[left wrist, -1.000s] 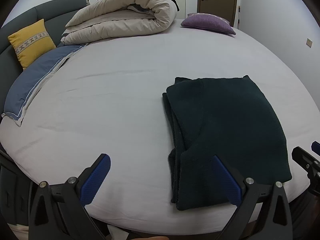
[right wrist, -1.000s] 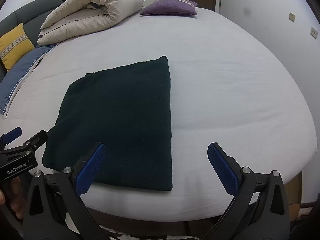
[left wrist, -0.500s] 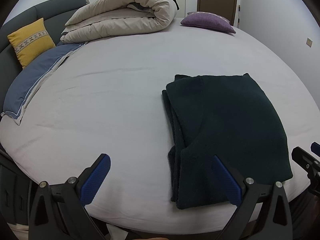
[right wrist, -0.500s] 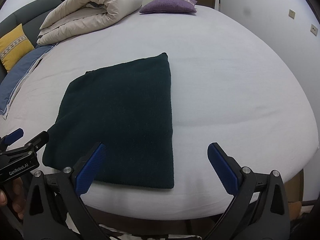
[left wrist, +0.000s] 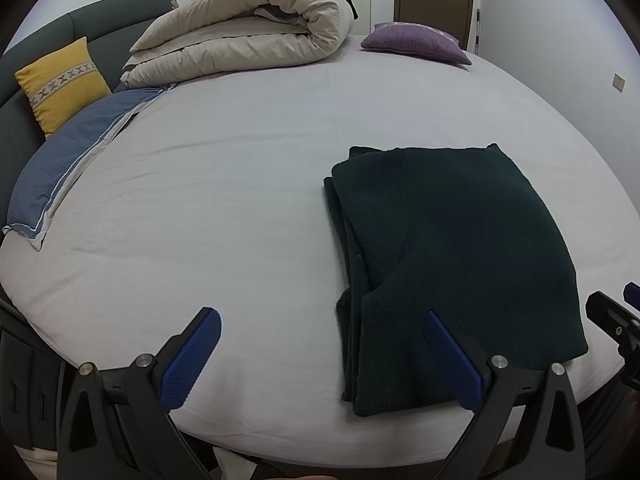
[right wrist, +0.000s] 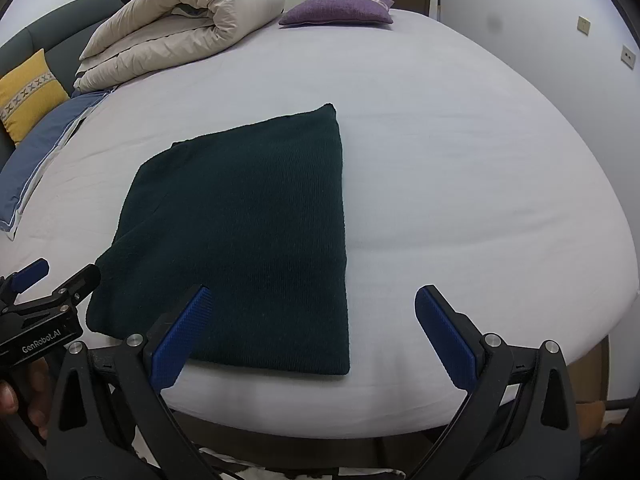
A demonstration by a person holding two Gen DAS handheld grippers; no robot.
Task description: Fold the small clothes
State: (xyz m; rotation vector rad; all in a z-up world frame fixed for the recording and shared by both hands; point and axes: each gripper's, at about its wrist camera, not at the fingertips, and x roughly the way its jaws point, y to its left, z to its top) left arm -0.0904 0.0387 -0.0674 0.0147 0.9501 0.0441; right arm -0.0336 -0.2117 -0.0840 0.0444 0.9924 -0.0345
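Sweater (left wrist: 452,264) is seen folded flat on bed (left wrist: 240,200). Left tool (left wrist: 320,356) and right tool (right wrist: 312,330) are held wide, gripping nothing.

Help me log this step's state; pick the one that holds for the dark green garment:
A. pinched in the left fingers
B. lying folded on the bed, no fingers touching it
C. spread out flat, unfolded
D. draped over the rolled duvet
B: the dark green garment lies folded on the bed, layered edges visible in the left wrist view, while the left gripper and right gripper are both open and hold nothing.
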